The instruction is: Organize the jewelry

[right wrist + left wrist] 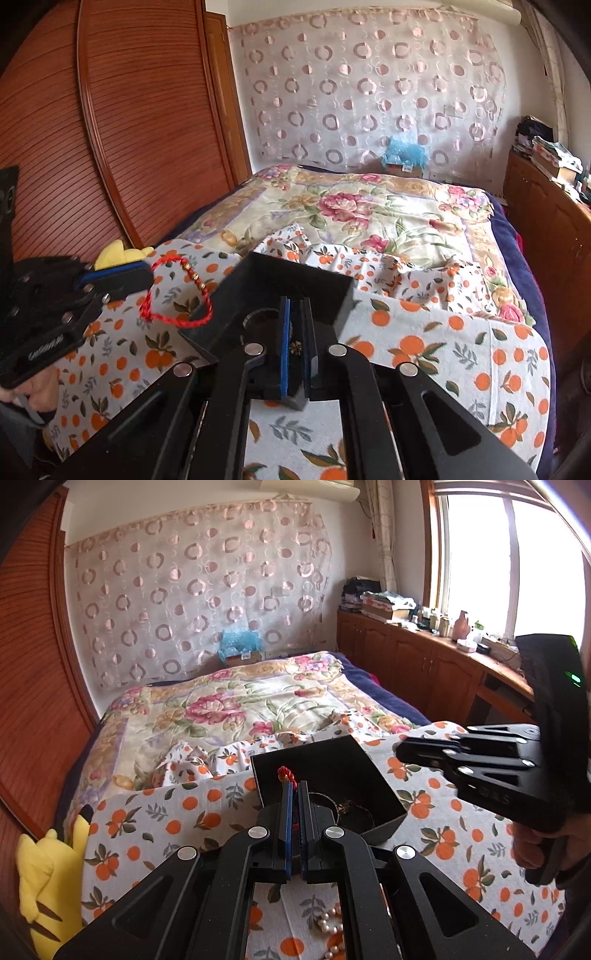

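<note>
My left gripper (293, 786) is shut on a red braided cord bracelet (177, 291) with gold beads. It holds the bracelet in the air just left of an open black box (332, 771), near the box's left rim (207, 302). The bracelet's red knot (285, 773) pokes out above the fingertips. My right gripper (296, 306) is shut and empty, over the black box (280, 284), with small dark jewelry visible inside between its fingers. A pearl string (330, 926) lies on the cloth below my left gripper.
The box sits on an orange-print cloth (424, 343) over a bed with a floral quilt (236, 705). A yellow plush toy (48, 878) lies at the left edge. A wooden wardrobe (110, 129) stands left, a cluttered wooden cabinet (424, 653) right.
</note>
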Demonstrator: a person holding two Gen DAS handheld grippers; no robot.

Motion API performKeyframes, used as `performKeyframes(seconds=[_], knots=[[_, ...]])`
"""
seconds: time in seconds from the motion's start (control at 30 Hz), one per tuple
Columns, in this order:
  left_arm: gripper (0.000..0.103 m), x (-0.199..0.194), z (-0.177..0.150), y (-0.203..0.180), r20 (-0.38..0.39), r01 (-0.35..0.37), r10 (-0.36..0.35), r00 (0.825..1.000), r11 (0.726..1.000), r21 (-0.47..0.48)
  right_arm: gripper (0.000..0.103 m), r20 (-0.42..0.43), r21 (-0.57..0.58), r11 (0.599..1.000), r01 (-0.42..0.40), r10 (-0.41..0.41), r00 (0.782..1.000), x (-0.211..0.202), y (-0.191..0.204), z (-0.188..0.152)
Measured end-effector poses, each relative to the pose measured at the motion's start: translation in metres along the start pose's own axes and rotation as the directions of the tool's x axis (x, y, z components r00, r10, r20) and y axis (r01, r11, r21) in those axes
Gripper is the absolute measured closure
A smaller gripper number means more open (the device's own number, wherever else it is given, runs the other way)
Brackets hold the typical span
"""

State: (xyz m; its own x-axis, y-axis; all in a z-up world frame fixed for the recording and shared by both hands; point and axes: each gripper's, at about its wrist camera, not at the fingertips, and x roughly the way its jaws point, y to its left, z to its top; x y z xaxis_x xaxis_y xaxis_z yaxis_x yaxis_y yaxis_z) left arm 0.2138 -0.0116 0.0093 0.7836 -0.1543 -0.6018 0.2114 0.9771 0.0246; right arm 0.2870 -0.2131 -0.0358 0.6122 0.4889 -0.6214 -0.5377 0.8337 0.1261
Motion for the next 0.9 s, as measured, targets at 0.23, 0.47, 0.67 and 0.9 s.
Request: performKeyframes(seconds=[0.23,0.47,0.67,0.9], knots=[[0.099,0.028,0.003,0.002,-0.045,-0.001,0.0,0.999,1.0,-0.012,0.096,-0.015,-0.021,1.0,0.004,-0.005,1.0,-0.013,0.0,-0.029],[0.081,0.019,-0.013,0.003,-0.056,0.002,-0.004,0.998,1.0,-0.025,0.096,-0.014,-0.048,0.999,0.003,-0.004,1.0,-0.037,0.005,-0.063],[0.079,-0.012,-0.048,-0.002,-0.069,0.015,-0.015,0.998,1.0,-0.005,0.091,-0.007,-0.037,0.999,-0.034,0.034,0.999,-0.06,0.018,-0.098],[0.078,-0.041,-0.098,0.008,-0.102,0.048,-0.053,0.993,0.998,-0.051,0.089,-0.021,-0.056,0.997,-0.054,0.053,0.998,-0.065,0.042,-0.119]])
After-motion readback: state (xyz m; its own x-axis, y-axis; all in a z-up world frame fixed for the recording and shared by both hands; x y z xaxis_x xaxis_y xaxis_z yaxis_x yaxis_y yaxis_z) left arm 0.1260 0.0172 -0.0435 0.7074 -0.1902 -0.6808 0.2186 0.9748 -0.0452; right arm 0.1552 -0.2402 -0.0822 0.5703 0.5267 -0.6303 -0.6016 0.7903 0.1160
